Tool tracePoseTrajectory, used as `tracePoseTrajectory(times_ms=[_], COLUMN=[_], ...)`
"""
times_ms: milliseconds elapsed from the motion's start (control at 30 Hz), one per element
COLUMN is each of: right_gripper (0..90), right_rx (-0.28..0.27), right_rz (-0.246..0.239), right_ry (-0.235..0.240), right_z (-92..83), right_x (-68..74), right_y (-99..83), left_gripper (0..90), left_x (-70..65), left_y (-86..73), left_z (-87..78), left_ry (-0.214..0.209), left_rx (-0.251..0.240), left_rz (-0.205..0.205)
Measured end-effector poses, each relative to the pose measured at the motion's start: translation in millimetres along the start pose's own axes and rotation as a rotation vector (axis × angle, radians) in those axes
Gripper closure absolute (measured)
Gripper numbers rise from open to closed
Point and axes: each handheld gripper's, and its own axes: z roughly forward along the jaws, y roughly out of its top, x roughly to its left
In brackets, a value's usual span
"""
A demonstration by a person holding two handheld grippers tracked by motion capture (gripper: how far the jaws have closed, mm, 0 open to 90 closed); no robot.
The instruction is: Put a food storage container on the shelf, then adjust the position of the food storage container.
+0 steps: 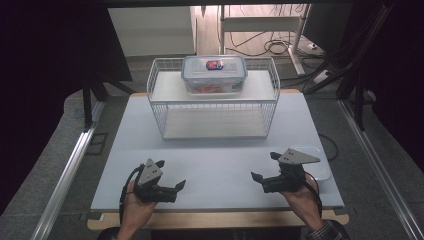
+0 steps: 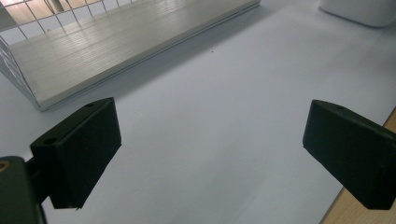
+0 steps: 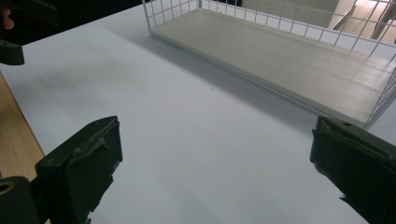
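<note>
1. The left gripper (image 1: 170, 175) sat at the lower left of the high view, jaws wide apart and empty.
2. The right gripper (image 1: 266, 166) sat at lower right, jaws likewise wide and empty.
3. The box (image 1: 214, 75) stood on the rack (image 1: 165, 107) at upper centre, long axis running left to right, lid up.
4. A white lid (image 1: 320, 167) lay just beside the right gripper.

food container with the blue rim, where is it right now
In the high view the food container sits on the top shelf of the white wire rack, at the table's far middle, well beyond both grippers.
</note>
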Motion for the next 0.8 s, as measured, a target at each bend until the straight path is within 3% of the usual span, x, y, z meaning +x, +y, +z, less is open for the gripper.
tracePoseTrajectory(times_ms=[167, 500, 667, 733, 800], right_gripper=[2.3, 0.0, 0.0, 0.2, 6.6], right_rx=[0.019, 0.074, 0.101, 0.126, 0.150], right_rz=[-0.007, -0.001, 0.036, 0.024, 0.025], right_ry=[-0.001, -0.032, -0.015, -0.039, -0.061], right_z=[0.9, 6.3, 4.4, 2.9, 0.6], right_x=[2.0, -0.9, -4.1, -5.5, -8.7], right_y=[-9.0, -16.1, -14.1, -13.6, -13.0], left_gripper=[3.1, 3.0, 3.0, 3.0, 3.0], left_x=[-3.0, -0.9, 0.4, 0.7, 0.6], left_y=[-5.6, -8.6, -9.5, -9.7, -9.7], left_z=[3.7, 5.4, 5.9, 6.3, 6.7], left_ry=[0.004, 0.001, -0.003, -0.003, 0.000], left_rx=[0.019, 0.022, 0.027, 0.030, 0.035], left_rz=[0.019, 0.007, 0.000, -0.002, -0.001])
